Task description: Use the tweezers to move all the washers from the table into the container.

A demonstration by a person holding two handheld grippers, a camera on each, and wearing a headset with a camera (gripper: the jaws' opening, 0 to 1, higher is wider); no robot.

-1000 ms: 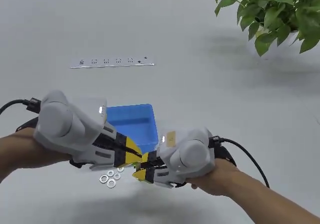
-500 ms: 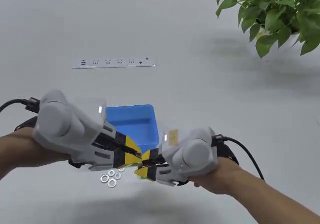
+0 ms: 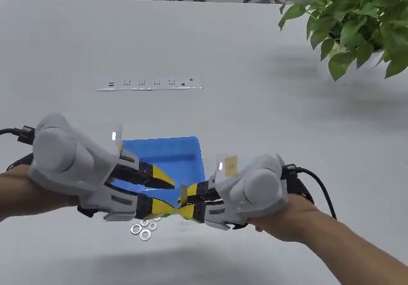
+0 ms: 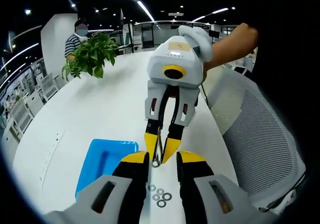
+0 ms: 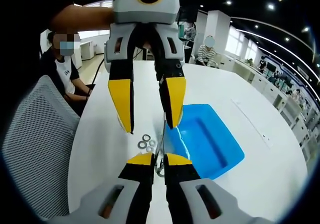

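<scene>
Right gripper view: the right gripper has its two yellow-tipped jaws pinched together on one pair of slim metal tweezers, which stick out forward from between them; facing it nose to nose, the left gripper holds its two jaws spread apart with nothing clamped; the tweezers' far end reaches up beside one of those jaws, and I cannot tell whether they touch; just beside the tweezers, small flat silver washers lie in one tight cluster on the white surface; four can be counted here, while the left gripper view suggests five; one shallow blue rectangular plastic container sits on the other side of the tweezers, near the washers but apart from them; in the head view the two grippers meet just in front of the container's near wall, with the cluster below them; farther back lie one white power strip and, at the far right, one leafy green potted plant; one grey mesh chair stands off the surface's edge.
</scene>
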